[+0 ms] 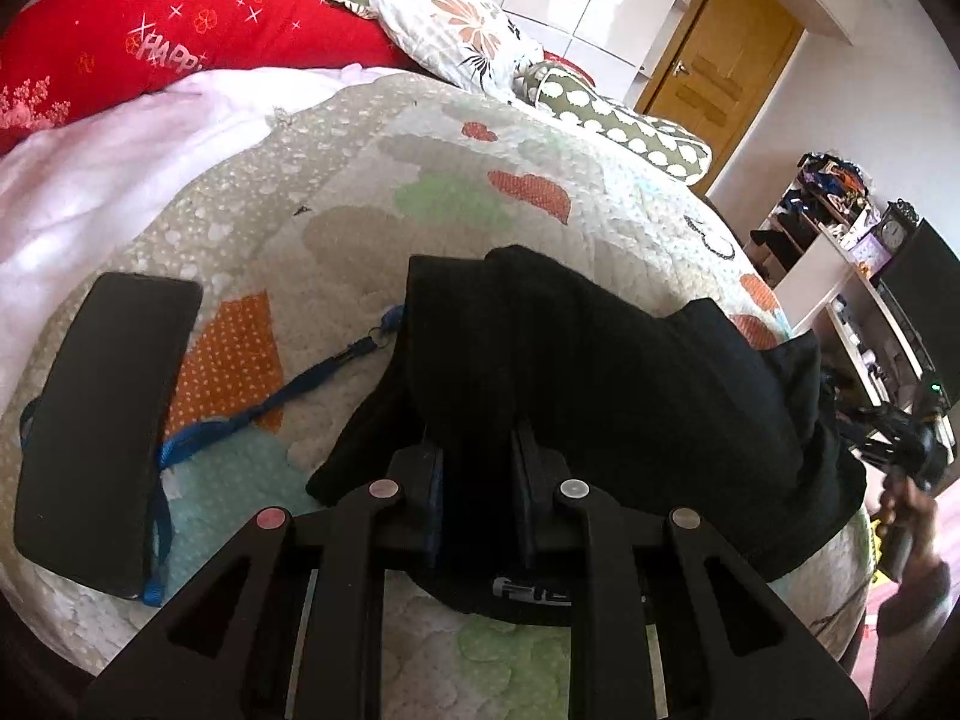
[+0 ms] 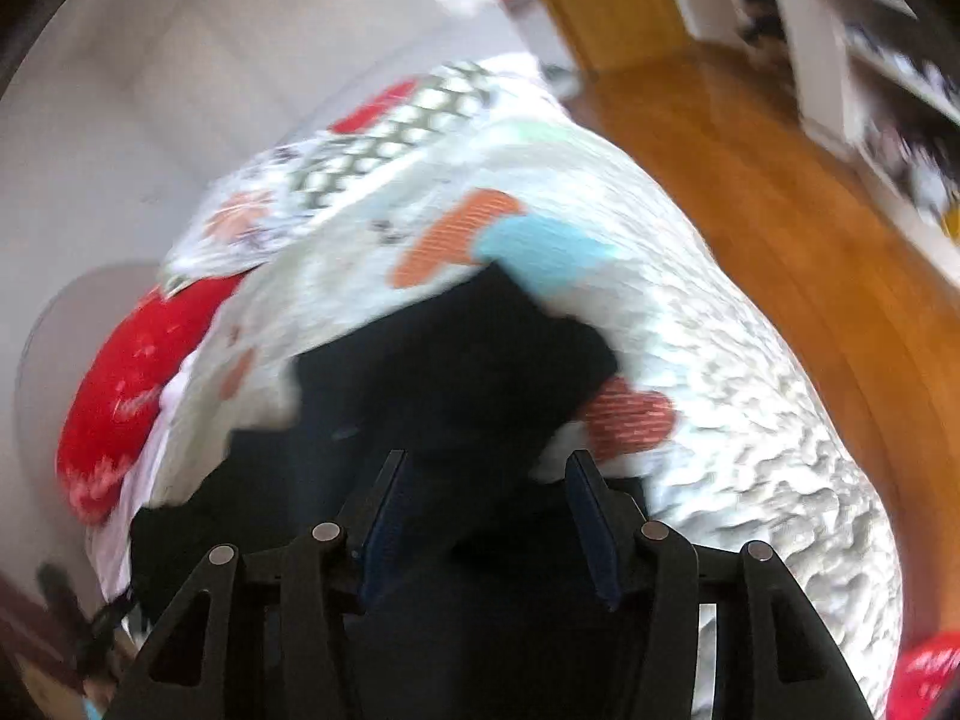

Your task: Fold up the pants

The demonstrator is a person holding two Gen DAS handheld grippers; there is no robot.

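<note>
Left gripper pinches the black pants; right gripper half-open, its contact lost in blur.

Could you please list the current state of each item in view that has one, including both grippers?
black pants: partly folded, bunched on the quilt.
left gripper: shut on the pants' edge.
right gripper: jaws apart above the pants, view blurred.
phone: face up, screen dark.
wooden door: closed.

The red pillow bears pale letters reading "HAPP", cut off at the edge. White lettering on the pants waistband is unreadable.
</note>
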